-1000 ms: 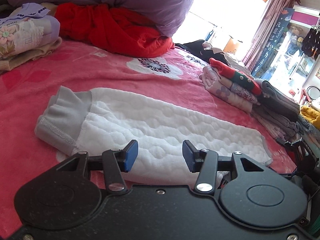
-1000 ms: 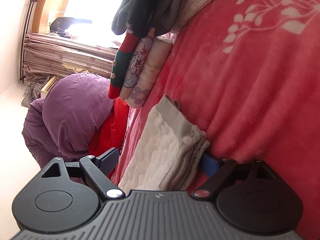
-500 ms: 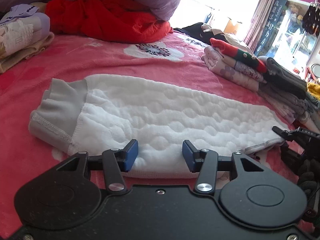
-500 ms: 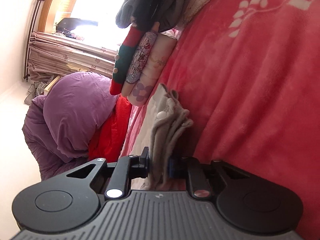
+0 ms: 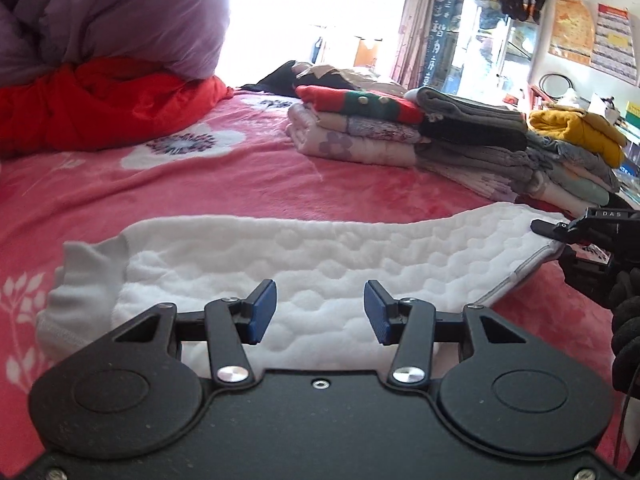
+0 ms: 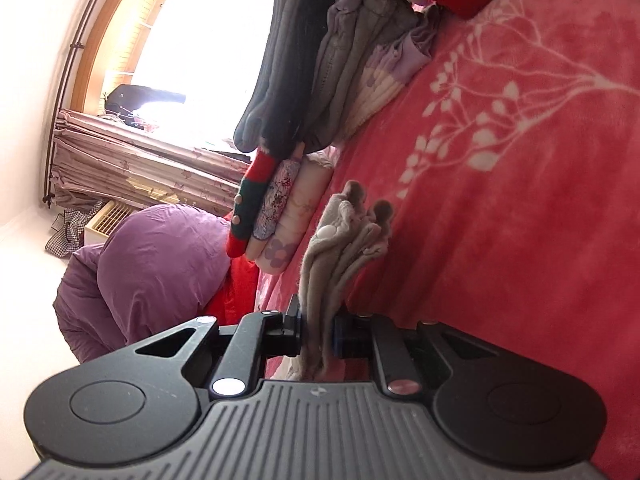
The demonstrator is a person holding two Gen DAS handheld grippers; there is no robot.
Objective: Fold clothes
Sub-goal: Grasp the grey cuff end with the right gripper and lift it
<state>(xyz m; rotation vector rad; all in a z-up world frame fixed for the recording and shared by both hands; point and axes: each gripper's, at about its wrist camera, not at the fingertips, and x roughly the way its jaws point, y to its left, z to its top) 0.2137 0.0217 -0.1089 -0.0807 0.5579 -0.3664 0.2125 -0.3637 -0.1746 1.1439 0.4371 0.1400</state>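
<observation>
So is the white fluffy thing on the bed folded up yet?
Not yet. The white garment lies spread out long and flat on the pink blanket, and the right claw is shut on its bunched end.

Bed middle: we see bare pink blanket [image 5: 240, 184] beyond the white garment [image 5: 320, 256], room to pass.
Far-right edge: folded stacks [image 5: 440, 140] block us.
Far-left corner: red quilt [image 5: 100, 108] and purple duvet [image 5: 120, 16] close it.

A pink floral bed [image 5: 248, 196] carries a white quilted garment [image 5: 320, 264] and folded stacks [image 5: 400, 136].
</observation>
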